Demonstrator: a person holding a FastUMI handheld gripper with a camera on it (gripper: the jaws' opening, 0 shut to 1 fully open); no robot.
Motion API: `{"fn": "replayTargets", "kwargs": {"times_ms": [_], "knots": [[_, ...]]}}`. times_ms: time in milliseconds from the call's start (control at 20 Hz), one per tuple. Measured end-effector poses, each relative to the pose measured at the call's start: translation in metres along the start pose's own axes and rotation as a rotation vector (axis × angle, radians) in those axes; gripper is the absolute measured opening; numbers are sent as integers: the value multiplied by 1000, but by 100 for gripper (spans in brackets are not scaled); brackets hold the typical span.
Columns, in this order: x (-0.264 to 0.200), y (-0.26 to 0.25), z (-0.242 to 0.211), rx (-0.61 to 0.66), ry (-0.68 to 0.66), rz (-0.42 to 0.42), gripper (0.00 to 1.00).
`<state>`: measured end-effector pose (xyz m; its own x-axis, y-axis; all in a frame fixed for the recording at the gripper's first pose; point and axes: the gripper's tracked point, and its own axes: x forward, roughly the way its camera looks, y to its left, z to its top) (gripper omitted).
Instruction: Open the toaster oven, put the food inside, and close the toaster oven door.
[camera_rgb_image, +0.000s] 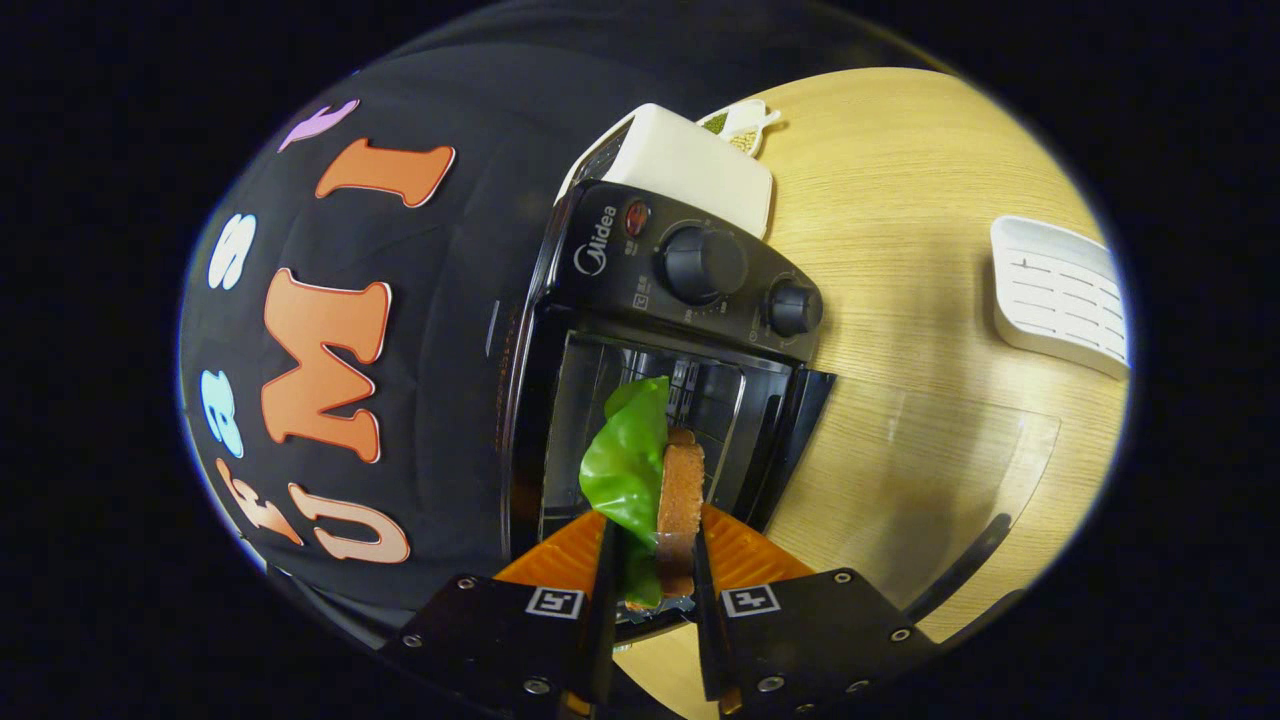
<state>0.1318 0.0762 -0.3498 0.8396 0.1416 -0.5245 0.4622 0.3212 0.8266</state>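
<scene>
A black toaster oven with two knobs stands on the wooden table, seen rolled on its side. Its glass door lies folded down flat over the table, so the dark cavity is exposed. My gripper is shut on the food, a slice of brown bread with a green lettuce leaf against it. The food sits between my fingers and pokes out ahead of them, right in front of the oven's opening.
A cream-coloured box-shaped appliance stands close behind the oven, with a small dish of greenish bits past it. A white slotted rack rests on the wooden table off to the oven's front side.
</scene>
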Motion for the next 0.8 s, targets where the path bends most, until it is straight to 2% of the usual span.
{"fn": "replayTargets", "kwargs": {"times_ms": [350, 550, 600, 700, 800], "knots": [[28, 0, -25, 11, 61, -40, 45], [31, -13, -41, -14, 115, -85, 69], [30, -15, -45, -13, 128, -90, 80], [24, -16, -46, -33, 136, -83, 93], [14, -13, -44, -56, 138, -63, 98]]}}
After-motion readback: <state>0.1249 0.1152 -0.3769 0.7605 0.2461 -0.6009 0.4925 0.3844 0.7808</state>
